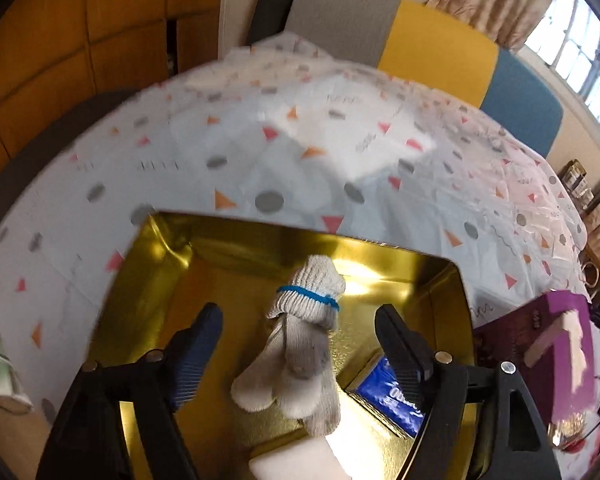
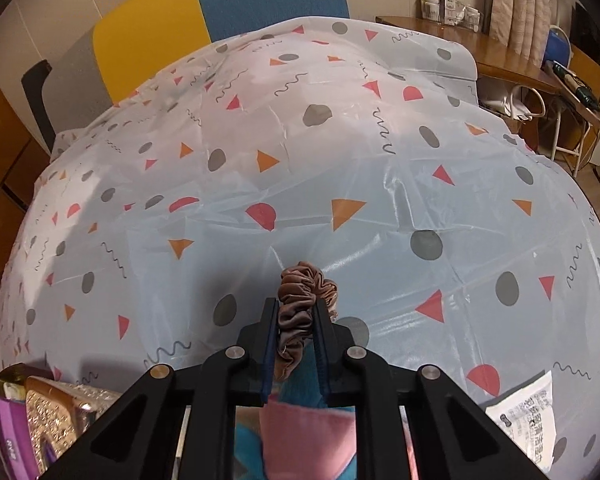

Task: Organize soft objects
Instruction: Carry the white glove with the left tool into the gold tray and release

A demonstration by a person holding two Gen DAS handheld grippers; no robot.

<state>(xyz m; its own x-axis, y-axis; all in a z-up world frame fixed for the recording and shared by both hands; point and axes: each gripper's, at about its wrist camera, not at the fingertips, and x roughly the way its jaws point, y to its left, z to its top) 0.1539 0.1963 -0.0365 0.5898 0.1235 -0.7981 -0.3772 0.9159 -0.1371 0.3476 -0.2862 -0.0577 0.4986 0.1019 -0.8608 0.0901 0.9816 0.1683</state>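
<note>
Grey-white ribbed knit, banded with a thin blue stripe near the cuff: a work glove bunched and rolled, lying inside a gold metal tin on the counter, cuff toward the far wall of the tin, fingers toward the camera. Beside the glove within the tin, a blue tissue pack on the right and a white foam block at the near edge, touching the glove's fingertips. Straddling the glove without contact, the left hand-held gripper, fingers spread wide apart, held above the tin's interior and angled down into it. Just right of the tin, a purple box with a pale strip on its lid. Brown satin, gathered in tight ruffles: a scrunchie pinched between the blue pads of the right hand-held gripper, fingers drawn close and clamped on it, the loop rising beyond the fingertips and a fold hanging down between them. Raised above the counter over a white plastic cover printed with triangles, dots and squiggles. Under the right hand-held gripper, a pink and turquoise cloth, partly hidden. At lower left a glittery pouch; at lower right a white printed packet flat on the cover.
</note>
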